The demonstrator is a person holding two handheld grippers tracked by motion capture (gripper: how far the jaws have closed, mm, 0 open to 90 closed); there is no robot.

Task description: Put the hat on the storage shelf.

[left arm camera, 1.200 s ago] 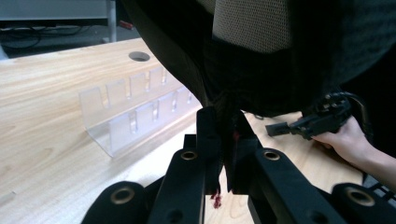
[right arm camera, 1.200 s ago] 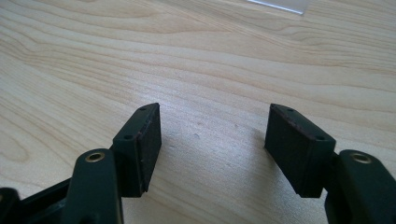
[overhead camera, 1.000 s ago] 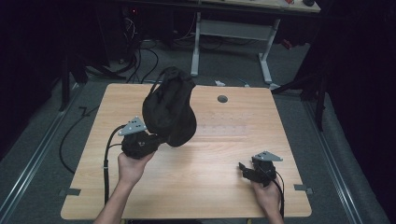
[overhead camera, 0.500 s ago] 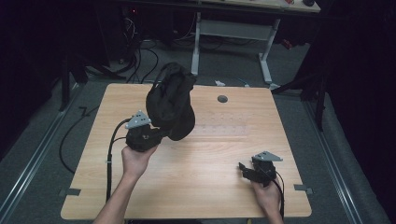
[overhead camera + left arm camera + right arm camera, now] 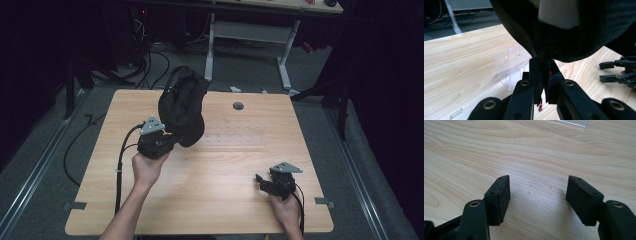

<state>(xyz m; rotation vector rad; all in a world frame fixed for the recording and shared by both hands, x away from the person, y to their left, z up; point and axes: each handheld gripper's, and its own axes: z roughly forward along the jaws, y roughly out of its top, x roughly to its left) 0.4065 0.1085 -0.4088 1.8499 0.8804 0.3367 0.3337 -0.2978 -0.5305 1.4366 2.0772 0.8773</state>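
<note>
A black cap (image 5: 181,105) with a pale mesh lining (image 5: 560,13) hangs in the air over the left half of the table (image 5: 225,165). My left gripper (image 5: 167,135) is shut on the cap's lower edge, and its jaws pinch the black fabric (image 5: 543,72) between them. A clear plastic stand (image 5: 510,66) sits on the wood just beyond those jaws, under the cap. My right gripper (image 5: 261,181) rests low at the table's front right, open, with bare wood between its pads (image 5: 500,198).
A round cable hole (image 5: 238,106) lies near the table's far edge. A white-legged desk (image 5: 250,35) and loose cables (image 5: 150,55) stand on the floor behind. A small clear plastic piece (image 5: 456,113) lies on the wood near the left gripper.
The left gripper with the cap has drifted slightly up and away from the front edge. The right gripper has stayed put.
</note>
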